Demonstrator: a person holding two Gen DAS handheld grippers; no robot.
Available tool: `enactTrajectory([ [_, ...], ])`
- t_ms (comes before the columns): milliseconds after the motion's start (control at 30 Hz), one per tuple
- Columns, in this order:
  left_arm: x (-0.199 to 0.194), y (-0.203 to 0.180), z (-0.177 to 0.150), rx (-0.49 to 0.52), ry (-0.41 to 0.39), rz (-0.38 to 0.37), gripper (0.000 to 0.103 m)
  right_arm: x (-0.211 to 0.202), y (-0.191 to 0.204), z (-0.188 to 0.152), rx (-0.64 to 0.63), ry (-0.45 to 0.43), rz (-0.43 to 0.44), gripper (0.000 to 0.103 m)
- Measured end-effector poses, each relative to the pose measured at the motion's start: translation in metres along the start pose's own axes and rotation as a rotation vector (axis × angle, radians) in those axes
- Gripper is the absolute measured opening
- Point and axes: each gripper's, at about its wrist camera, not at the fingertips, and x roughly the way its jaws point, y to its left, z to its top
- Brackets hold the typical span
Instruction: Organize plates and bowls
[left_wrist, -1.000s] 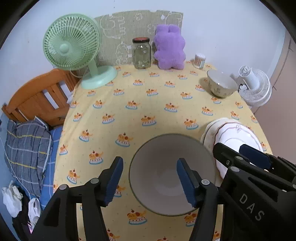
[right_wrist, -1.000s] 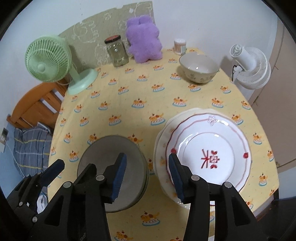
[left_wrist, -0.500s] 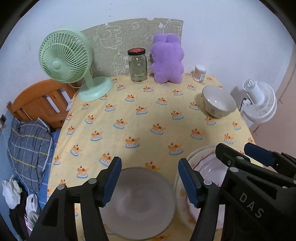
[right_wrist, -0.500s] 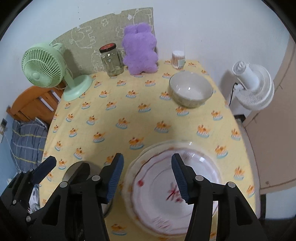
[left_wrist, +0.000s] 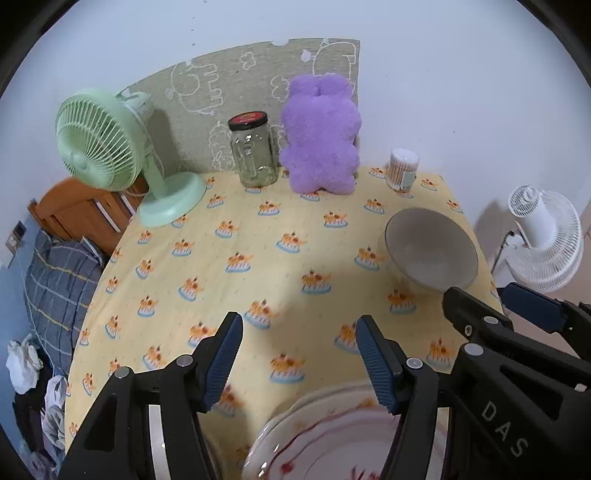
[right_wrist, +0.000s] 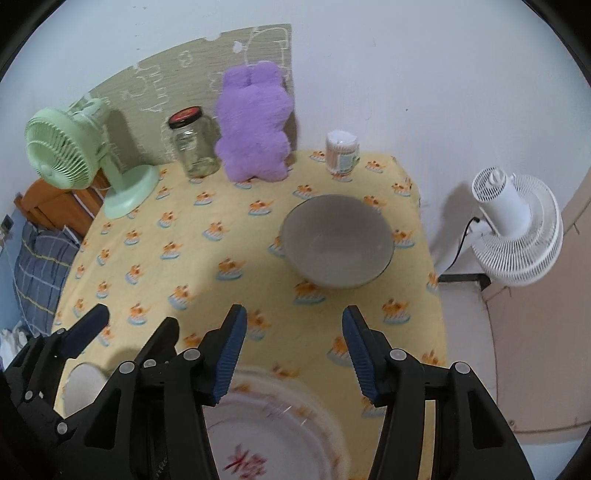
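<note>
The table is covered in matt printed cloth. A glossy ceramic bowl and plate are seen. The jar is clear glass under a metal-looking lid. The toy is fuzzy plush. Ribbed blue pads line matt black plastic fingers.
</note>
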Motion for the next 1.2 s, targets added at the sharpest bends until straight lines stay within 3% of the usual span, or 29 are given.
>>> enactTrajectory([
  [367, 0.057, -0.054, 0.043, -0.011, 0.016, 0.017, 0.064, 0.048, -0.052, 0.041, 0.057, -0.007, -0.019, 0.058],
  [633, 0.100, -0.076, 0.062, 0.022, 0.058, 0.005, 0.053, 0.090, -0.077, 0.060, 0.114, -0.002, -0.054, 0.057],
  [833, 0.132, -0.088, 0.062, 0.040, 0.106, -0.002, 0.042, 0.119, -0.086, 0.062, 0.138, 0.037, -0.064, 0.049],
  [1000, 0.147, -0.093, 0.064, 0.037, 0.125, -0.020, 0.033, 0.133, -0.093, 0.064, 0.159, 0.051, -0.066, 0.038],
  [1067, 0.149, -0.096, 0.064, 0.028, 0.128, -0.035, 0.029, 0.136, -0.094, 0.065, 0.165, 0.048, -0.067, 0.027],
  [1200, 0.157, -0.100, 0.066, 0.033, 0.146, -0.058, 0.025, 0.142, -0.096, 0.067, 0.175, 0.056, -0.047, 0.022],
])
